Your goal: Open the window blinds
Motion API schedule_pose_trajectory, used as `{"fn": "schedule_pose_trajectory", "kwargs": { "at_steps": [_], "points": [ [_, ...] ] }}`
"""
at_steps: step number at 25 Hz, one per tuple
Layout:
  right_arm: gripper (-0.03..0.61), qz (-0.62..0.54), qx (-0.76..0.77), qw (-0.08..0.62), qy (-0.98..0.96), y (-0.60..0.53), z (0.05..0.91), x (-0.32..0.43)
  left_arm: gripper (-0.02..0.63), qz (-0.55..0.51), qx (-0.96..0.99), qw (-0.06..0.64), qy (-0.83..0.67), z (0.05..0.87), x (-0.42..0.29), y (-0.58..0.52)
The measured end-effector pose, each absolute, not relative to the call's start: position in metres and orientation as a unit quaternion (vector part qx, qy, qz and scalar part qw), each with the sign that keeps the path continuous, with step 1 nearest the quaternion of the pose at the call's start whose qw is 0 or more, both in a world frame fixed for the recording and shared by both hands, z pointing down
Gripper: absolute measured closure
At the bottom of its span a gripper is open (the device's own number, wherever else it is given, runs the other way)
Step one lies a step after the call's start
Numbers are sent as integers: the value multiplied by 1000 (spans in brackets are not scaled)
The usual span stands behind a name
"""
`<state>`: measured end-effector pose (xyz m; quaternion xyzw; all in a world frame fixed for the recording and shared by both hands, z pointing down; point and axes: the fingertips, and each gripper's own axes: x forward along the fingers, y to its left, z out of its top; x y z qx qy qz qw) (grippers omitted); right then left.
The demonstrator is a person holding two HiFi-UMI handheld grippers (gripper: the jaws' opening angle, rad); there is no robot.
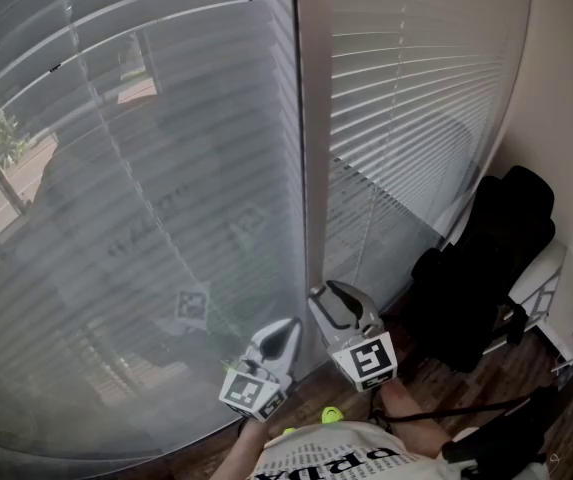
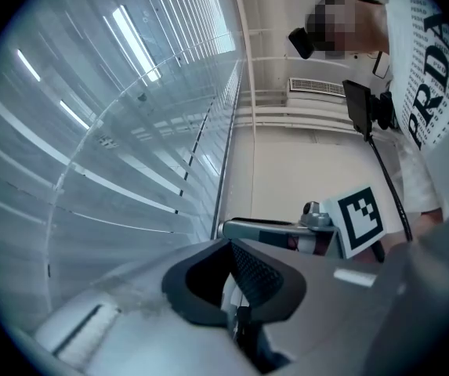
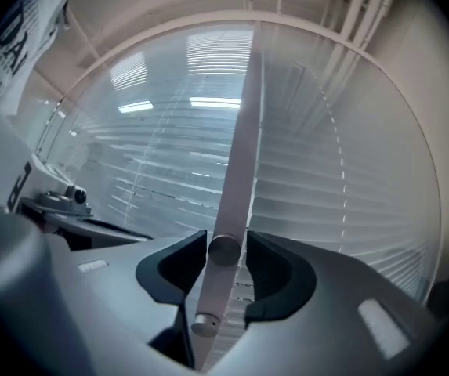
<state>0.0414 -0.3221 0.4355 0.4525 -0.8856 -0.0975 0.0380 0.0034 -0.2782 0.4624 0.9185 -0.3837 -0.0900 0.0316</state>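
Note:
In the head view the left blind (image 1: 136, 218) has its slats tilted so the outdoors shows through, while the right blind (image 1: 416, 98) has its slats flat and closed. A pale mullion (image 1: 313, 138) separates them. My right gripper (image 1: 331, 290) points at the mullion's foot. In the right gripper view it (image 3: 226, 237) is open, with the round end of a pale rod (image 3: 224, 251), seemingly the tilt wand, between its pads with slim gaps. My left gripper (image 1: 290, 326) sits just left of it, close to the left blind. Its jaws (image 2: 232, 245) look shut, with only an unclear pale sliver low between them.
A black bag or chair (image 1: 486, 268) stands against the right wall (image 1: 566, 118), with a white object (image 1: 541, 278) behind it. Dark wooden floor (image 1: 436, 378) lies below. A thin cord (image 1: 368, 218) hangs on the right blind. The person's white printed shirt (image 1: 346, 458) is at the bottom.

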Motion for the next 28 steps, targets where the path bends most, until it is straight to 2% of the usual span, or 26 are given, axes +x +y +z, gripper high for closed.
{"fn": "schedule_pose_trajectory", "kwargs": {
  "at_steps": [5, 9, 10, 19, 24, 28],
  "points": [
    [416, -199, 433, 139, -868, -318, 440, 35, 621, -89, 918, 34, -386, 463, 5, -278],
    [425, -239, 434, 161, -854, -321, 443, 32, 621, -89, 918, 35, -384, 463, 7, -278],
    [443, -242, 435, 161, -852, -321, 443, 32, 621, -87, 918, 37, -385, 463, 7, -278],
    [445, -209, 438, 142, -863, -322, 442, 33, 620, -90, 920, 35, -380, 464, 7, -277],
    [445, -120, 447, 84, -883, -324, 440, 37, 621, -86, 920, 38, -380, 466, 7, -276],
    [445, -90, 453, 63, -885, -325, 441, 38, 620, -86, 921, 40, -378, 466, 9, -275]
  ]
}}
